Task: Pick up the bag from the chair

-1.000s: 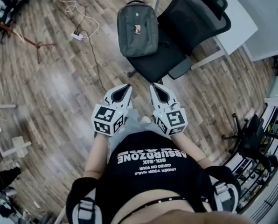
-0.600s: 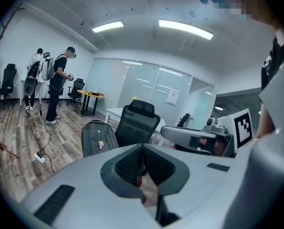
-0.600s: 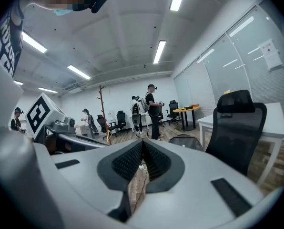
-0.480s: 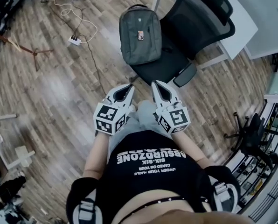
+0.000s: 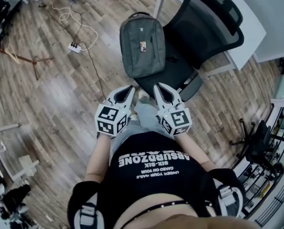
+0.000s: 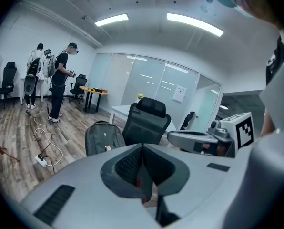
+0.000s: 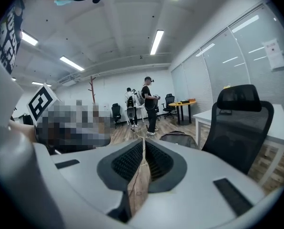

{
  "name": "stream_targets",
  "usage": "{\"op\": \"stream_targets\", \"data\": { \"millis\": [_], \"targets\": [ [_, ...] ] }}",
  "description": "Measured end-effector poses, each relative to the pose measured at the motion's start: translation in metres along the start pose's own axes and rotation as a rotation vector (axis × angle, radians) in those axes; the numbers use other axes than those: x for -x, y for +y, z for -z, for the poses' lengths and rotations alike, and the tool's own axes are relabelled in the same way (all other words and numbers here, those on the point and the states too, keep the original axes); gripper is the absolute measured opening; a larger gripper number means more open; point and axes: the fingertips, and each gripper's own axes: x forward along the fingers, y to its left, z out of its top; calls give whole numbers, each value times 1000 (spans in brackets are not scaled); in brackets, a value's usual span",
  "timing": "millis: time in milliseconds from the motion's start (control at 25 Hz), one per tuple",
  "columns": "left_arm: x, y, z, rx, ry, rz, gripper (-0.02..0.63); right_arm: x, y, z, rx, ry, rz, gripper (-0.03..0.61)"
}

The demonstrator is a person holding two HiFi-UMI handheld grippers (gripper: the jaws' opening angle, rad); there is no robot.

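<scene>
Ahead of your left hand-held gripper (image 5: 127, 88) and right hand-held gripper (image 5: 158, 87), the grey bag (image 5: 142, 44) stands on the chair (image 5: 213, 23) seat, apart from both. Both jaws clenched, nothing between. Risk: arriving shut, you shove the bag off the seat edge, or the chair swivels away. Long axis looks near upright, carry loop on top, front face toward you.

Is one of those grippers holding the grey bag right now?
No, the left gripper and the right gripper are both shut, empty and short of the bag, which sits on the chair.
</scene>
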Motion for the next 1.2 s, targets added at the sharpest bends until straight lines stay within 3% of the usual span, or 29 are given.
{"op": "stream_targets", "data": {
  "millis": [240,440,680,880,1040,1200],
  "targets": [
    [-52,30,-49,-48,-13,-21,25,-49,-65,-29,17,-15,30,18],
    [-84,63,-69,-41,-12,-67,25,-87,-101,-44,26,-17,30,18],
    [-121,91,-75,-6,25,-114,25,-117,-141,-42,24,37,31,18],
    [-150,120,-71,51,60,-207,25,-138,-175,-26,27,91,29,20],
    [-166,131,-70,58,79,-237,26,-151,-196,-14,12,129,24,84],
    [-176,143,-68,54,89,-274,26,-166,-209,-3,8,158,34,95]
  ]
}}
